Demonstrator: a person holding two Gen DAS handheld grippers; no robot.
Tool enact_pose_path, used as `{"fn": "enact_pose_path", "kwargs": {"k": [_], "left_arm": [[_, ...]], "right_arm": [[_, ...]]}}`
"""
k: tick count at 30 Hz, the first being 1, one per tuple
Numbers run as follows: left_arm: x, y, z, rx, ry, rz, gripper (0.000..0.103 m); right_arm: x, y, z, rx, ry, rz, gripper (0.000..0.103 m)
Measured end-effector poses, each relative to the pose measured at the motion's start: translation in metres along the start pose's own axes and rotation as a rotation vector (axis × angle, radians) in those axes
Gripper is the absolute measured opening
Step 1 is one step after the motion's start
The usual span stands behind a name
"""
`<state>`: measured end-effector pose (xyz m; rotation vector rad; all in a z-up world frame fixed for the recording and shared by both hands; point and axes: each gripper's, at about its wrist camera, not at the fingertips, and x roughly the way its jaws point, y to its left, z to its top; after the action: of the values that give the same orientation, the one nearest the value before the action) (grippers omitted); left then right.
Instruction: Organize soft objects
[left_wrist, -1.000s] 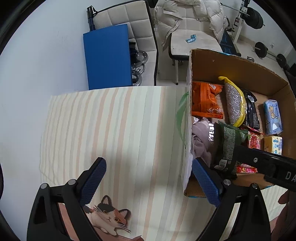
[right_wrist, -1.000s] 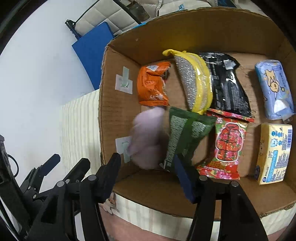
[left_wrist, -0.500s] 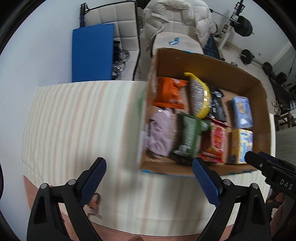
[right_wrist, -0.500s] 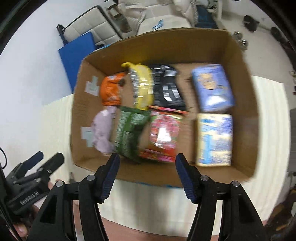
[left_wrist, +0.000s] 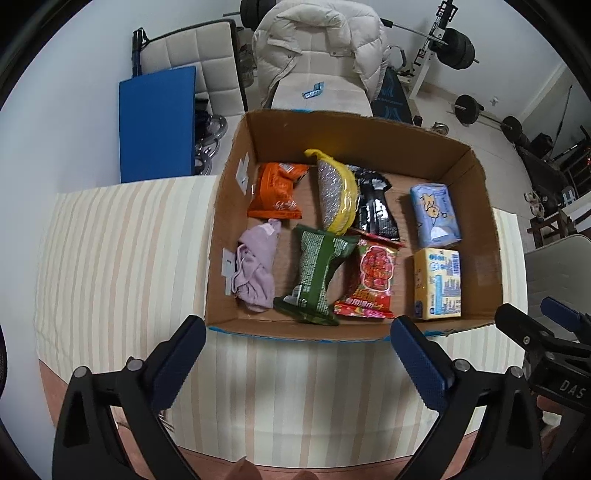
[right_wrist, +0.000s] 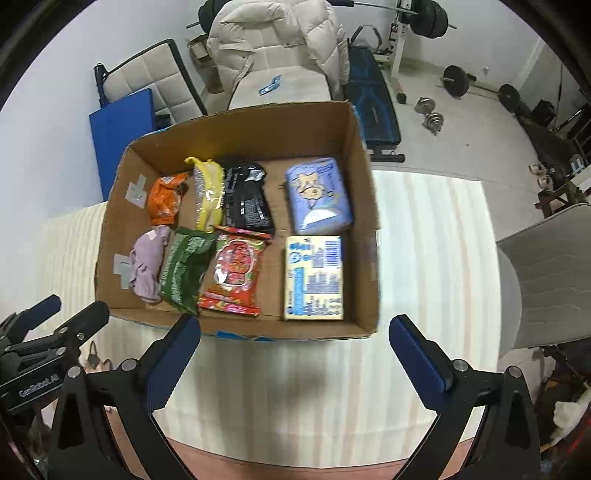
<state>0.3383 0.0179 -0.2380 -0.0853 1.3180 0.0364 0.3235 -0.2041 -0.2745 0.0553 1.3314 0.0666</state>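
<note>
Hovering above a striped tablecloth (left_wrist: 110, 258), the left gripper (left_wrist: 295, 363) hangs with its blue-padded fingers spread wide and nothing between them, just short of the near wall of an open cardboard box (left_wrist: 476, 206); the right gripper (right_wrist: 293, 363) is likewise spread and empty, its fingers framing the box's near edge from the other side; inside the box, a crumpled lilac cloth (left_wrist: 256, 269) lies in the near-left corner against the left wall, beside a green snack packet (left_wrist: 314, 275) and a red snack packet (left_wrist: 373, 282); behind them sit an orange packet (left_wrist: 277, 192), a yellow-edged mesh pouch (left_wrist: 336, 197) and a black packet (left_wrist: 375, 206); on the box's right side a blue tissue pack (left_wrist: 436, 216) lies behind a yellow tissue pack (left_wrist: 437, 284); beyond the table, a cream puffer jacket (left_wrist: 317, 48) is draped over a chair, with a blue board (left_wrist: 157, 122) at left.
</note>
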Motion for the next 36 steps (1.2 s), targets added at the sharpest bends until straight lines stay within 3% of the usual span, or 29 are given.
{"fn": "enact_pose_path", "kwargs": {"k": [6, 12, 18, 30, 36], "left_arm": [[-0.023, -0.01, -0.003, -0.001, -0.043, -0.005, 0.103], [-0.071, -0.029, -0.023, 0.041, -0.129, 0.034, 0.103], [-0.122, -0.039, -0.06, 0.039, -0.179, -0.027, 0.103], [-0.21, -0.034, -0.129, 0.041, -0.21, -0.067, 0.103], [-0.248, -0.028, -0.147, 0.036, -0.273, -0.043, 0.103]], "right_arm": [[-0.012, -0.005, -0.002, 0.002, -0.02, -0.004, 0.103], [-0.054, -0.013, -0.02, -0.001, -0.083, -0.007, 0.103], [-0.117, -0.022, -0.06, -0.001, -0.168, 0.012, 0.103], [-0.22, -0.014, -0.149, -0.048, -0.254, 0.029, 0.103], [-0.259, -0.002, -0.187, -0.086, -0.291, 0.045, 0.103]]}}
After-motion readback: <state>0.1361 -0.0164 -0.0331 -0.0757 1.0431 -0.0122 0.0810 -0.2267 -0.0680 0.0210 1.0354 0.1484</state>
